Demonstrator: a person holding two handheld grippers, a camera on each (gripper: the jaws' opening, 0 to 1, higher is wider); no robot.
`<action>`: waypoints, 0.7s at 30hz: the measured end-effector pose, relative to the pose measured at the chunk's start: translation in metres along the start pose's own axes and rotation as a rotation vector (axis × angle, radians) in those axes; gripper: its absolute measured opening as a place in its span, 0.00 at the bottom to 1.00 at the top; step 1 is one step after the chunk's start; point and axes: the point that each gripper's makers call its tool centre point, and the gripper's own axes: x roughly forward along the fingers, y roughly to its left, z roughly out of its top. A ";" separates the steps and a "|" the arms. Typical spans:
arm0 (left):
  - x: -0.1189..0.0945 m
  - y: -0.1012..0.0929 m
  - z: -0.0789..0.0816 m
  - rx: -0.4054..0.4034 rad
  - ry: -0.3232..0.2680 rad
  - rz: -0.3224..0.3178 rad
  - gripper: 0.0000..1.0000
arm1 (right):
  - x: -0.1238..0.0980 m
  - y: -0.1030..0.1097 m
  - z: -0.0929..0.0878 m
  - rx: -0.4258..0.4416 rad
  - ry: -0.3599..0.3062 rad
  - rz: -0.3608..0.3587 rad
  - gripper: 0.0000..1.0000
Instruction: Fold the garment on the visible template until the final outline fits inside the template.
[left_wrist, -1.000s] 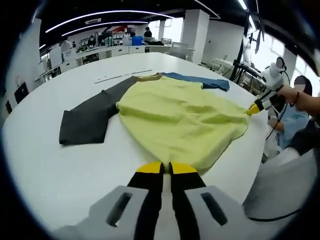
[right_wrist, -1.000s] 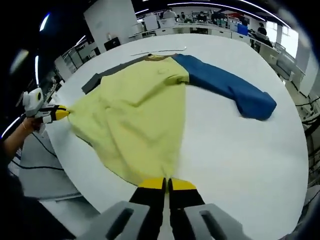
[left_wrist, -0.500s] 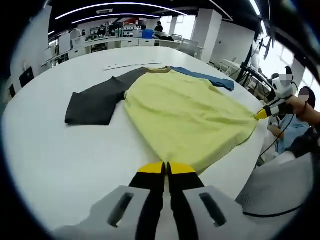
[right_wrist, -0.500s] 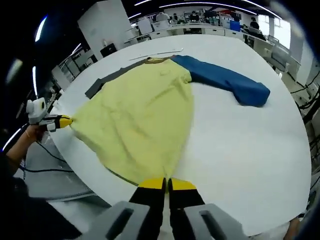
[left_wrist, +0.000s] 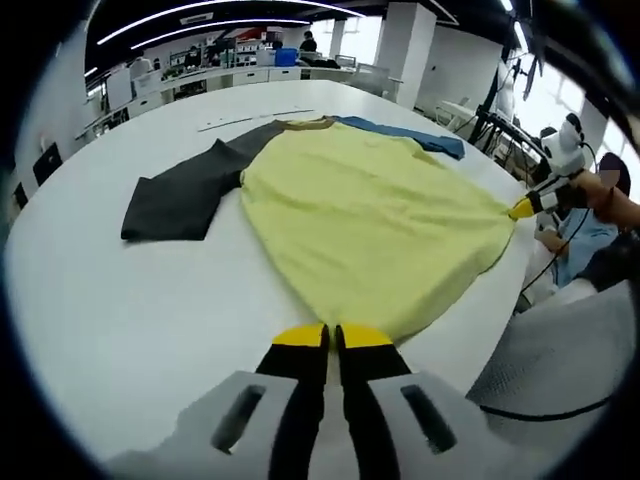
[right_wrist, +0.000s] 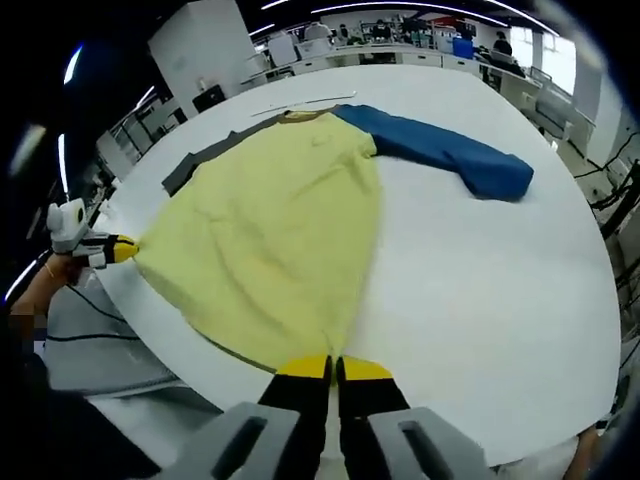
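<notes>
A garment with a yellow body (left_wrist: 370, 215), a dark grey sleeve (left_wrist: 185, 195), a blue sleeve (left_wrist: 400, 135) and a brown collar lies spread on the white round table (left_wrist: 120, 320). My left gripper (left_wrist: 332, 335) is shut on one corner of the yellow hem at the near table edge. My right gripper (right_wrist: 335, 366) is shut on the other hem corner. The yellow body (right_wrist: 270, 230) stretches flat between them. In the left gripper view the right gripper (left_wrist: 520, 208) holds its corner; in the right gripper view the left gripper (right_wrist: 120, 250) does the same. The blue sleeve (right_wrist: 440, 150) points away to the right.
A thin pale strip (left_wrist: 255, 120) lies on the table beyond the collar. A seated person (left_wrist: 590, 240) and cables are off the table's edge. A grey cloth-covered shape (left_wrist: 560, 350) sits below the near edge. Desks and shelves fill the back of the room.
The yellow body has been drawn tauter between the two grippers, and its wrinkles have flattened out. Both grippers have stayed shut on the hem corners.
</notes>
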 end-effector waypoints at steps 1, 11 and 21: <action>0.000 0.000 -0.001 0.001 -0.001 -0.003 0.06 | 0.000 0.000 0.000 0.001 0.001 0.000 0.00; -0.009 -0.007 -0.013 0.046 0.011 -0.056 0.22 | 0.001 -0.001 -0.001 0.023 -0.002 0.003 0.00; 0.005 -0.008 -0.003 0.110 -0.012 -0.055 0.17 | 0.002 -0.002 -0.002 0.037 0.001 0.004 0.00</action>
